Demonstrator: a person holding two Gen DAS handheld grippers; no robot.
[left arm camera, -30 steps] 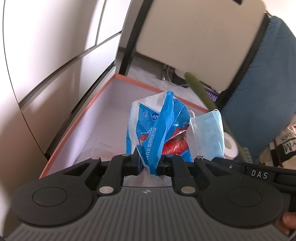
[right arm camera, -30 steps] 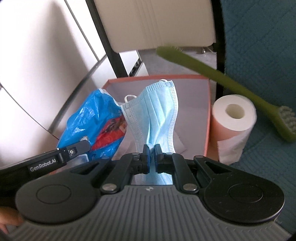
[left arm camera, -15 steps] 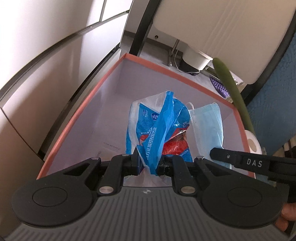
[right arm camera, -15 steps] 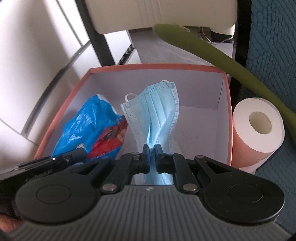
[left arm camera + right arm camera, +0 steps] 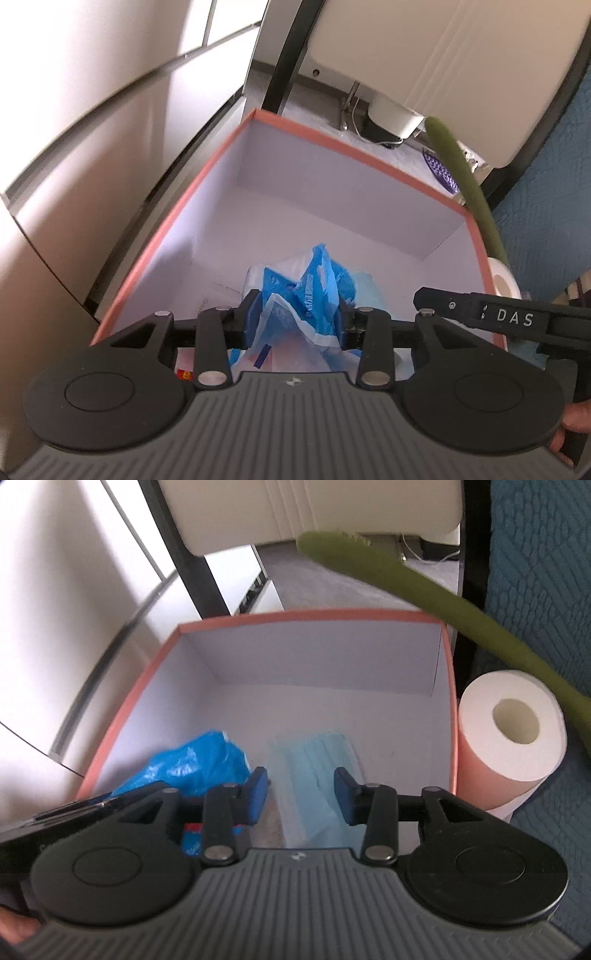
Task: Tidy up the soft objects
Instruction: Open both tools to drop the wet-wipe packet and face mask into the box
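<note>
Two hand-held grippers reach into an open box (image 5: 448, 716) with a salmon-pink rim and pale inner walls, set on the floor beside a white panelled cabinet (image 5: 92, 129); at left, the left gripper (image 5: 297, 317) tilts down over the box's near left part, its jaws opening, and a crumpled blue plastic bag (image 5: 314, 291) rises between its fingers, though whether the pads touch the film cannot be told; from the right wrist view the same bag bulges against the box's left wall, partly behind the left gripper's dark body; to its right, the right gripper (image 5: 299, 794) hangs over the box with its jaws opening, blue pads plainly apart; a light blue face mask (image 5: 314, 764) lies on the box floor in the gap between those pads, free of both and just beside the bag; further right, outside the box and touching its right wall, a roll of toilet paper (image 5: 513, 734) stands upright on a teal quilted surface (image 5: 543, 554); a long green brush handle (image 5: 424, 594) slants across above the box's far right corner and over the roll; beyond, a cream chair seat (image 5: 314, 509) on dark legs fills the top of the frame.
</note>
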